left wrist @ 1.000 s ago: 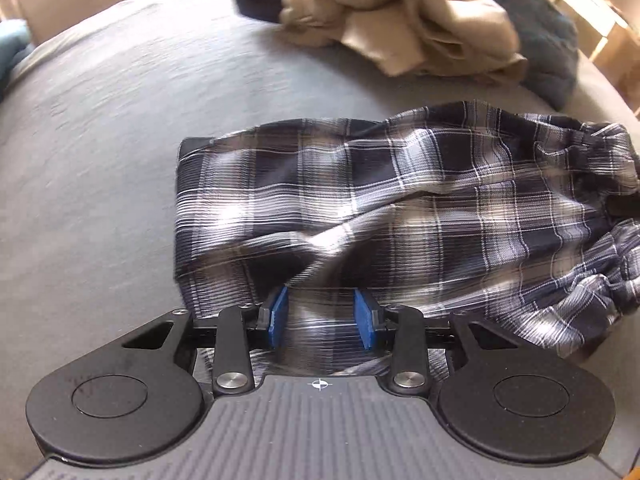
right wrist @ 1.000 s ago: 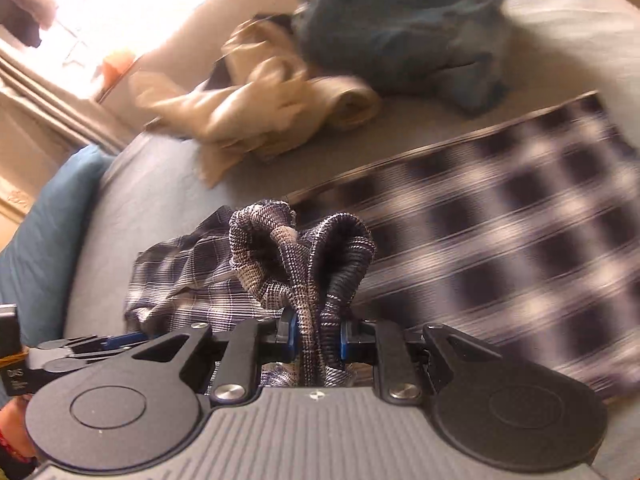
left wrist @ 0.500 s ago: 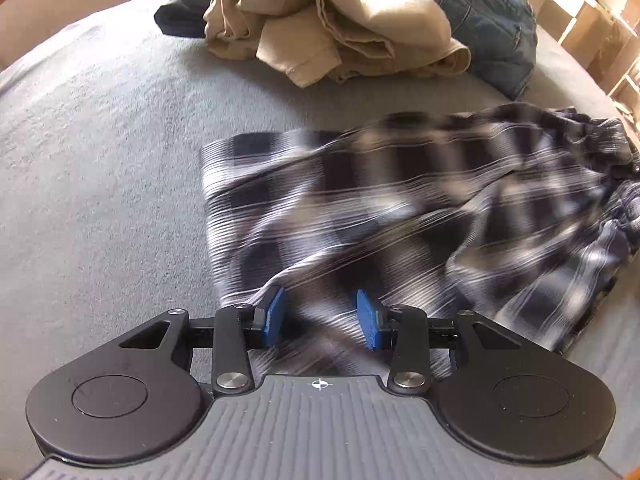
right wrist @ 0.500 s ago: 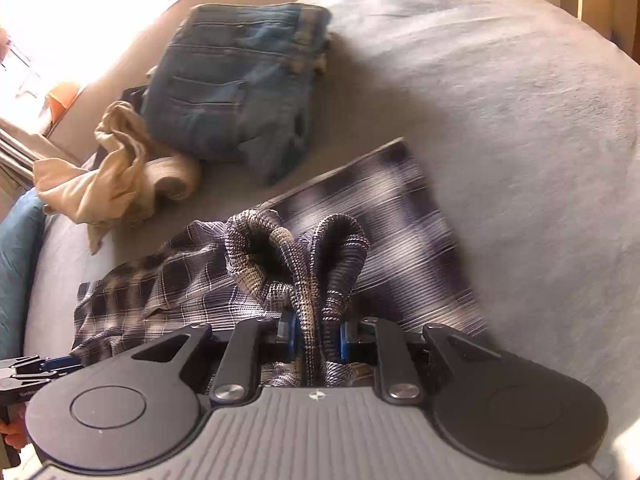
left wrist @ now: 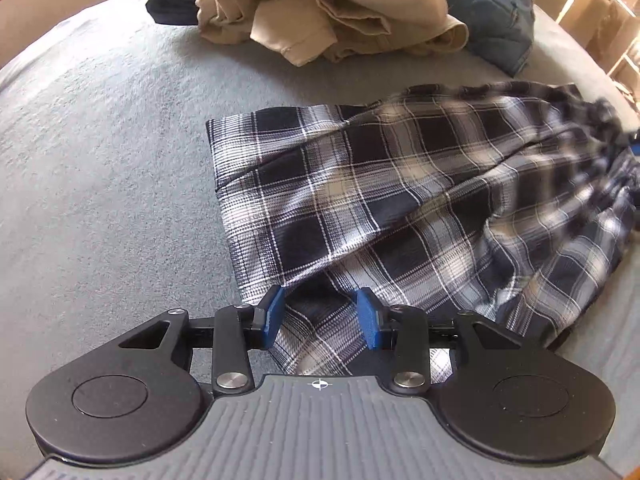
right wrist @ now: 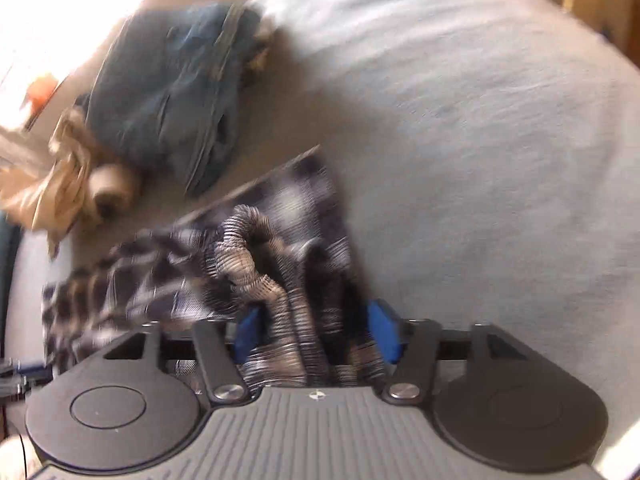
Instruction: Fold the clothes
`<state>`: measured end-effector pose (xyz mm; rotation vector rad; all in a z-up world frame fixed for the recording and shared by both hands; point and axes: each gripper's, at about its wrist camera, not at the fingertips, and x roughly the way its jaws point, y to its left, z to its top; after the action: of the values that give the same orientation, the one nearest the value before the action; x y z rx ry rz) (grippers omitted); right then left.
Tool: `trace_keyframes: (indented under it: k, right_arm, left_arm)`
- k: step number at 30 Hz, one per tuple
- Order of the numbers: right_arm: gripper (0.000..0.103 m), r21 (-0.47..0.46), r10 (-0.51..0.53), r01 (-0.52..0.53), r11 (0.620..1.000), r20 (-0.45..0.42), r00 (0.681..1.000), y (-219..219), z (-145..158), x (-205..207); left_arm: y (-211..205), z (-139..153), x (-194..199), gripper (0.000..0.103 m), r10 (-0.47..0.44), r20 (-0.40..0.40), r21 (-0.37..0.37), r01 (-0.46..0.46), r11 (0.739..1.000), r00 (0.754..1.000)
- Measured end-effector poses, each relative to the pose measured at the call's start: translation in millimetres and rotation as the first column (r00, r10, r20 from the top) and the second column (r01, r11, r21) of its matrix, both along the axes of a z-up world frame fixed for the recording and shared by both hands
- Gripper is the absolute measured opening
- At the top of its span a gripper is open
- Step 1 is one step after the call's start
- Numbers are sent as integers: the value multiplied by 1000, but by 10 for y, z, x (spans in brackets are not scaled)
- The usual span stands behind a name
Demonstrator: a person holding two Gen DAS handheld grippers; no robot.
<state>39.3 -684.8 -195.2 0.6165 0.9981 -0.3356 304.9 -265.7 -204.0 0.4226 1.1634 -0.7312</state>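
Observation:
Navy and white plaid shorts [left wrist: 400,200] lie spread on the grey bed cover, one leg folded across the other. My left gripper [left wrist: 320,314] stands open just above the near hem, blue pads apart, cloth under them but not pinched. In the right wrist view the same plaid shorts [right wrist: 248,256] show their gathered waistband, bunched and blurred. My right gripper [right wrist: 316,330] is open, its blue pads wide apart with the waistband lying loose between them.
A crumpled beige garment [left wrist: 332,12] and blue jeans [left wrist: 492,12] lie beyond the shorts, with a dark item [left wrist: 172,4] beside them. Jeans [right wrist: 168,92] and beige cloth [right wrist: 72,184] also appear in the right view. Grey cover [right wrist: 480,140] stretches to the right.
My right gripper has opened and let go of the waistband it held shut before. The shorts have settled flatter on the bed. My left gripper stayed open and drew back slightly.

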Motion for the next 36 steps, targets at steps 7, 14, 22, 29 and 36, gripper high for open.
trace_keyframes:
  k: [7, 14, 22, 29, 36]
  right_arm:
    - [27, -168, -12, 32, 985, 118, 993, 425, 406, -49]
    - [23, -253, -71, 86, 964, 67, 995, 698, 288, 56]
    - [26, -197, 54, -32, 980, 111, 992, 1629, 507, -129]
    - [31, -220, 467, -444, 868, 63, 882, 3481, 365, 67]
    - [45, -388, 660, -633, 670, -78, 747, 4486, 272, 179]
  left_arm:
    - [28, -67, -62, 40, -15, -7, -1, 15, 1000, 1000]
    - [173, -1, 41, 40, 10, 0, -19, -10, 1000, 1000]
    - [693, 112, 382, 41, 82, 23, -27, -82, 996, 996]
    - [977, 88, 826, 41, 174, -35, -75, -176, 981, 984]
    - [912, -72, 1117, 41, 200, -217, -157, -237, 959, 955]
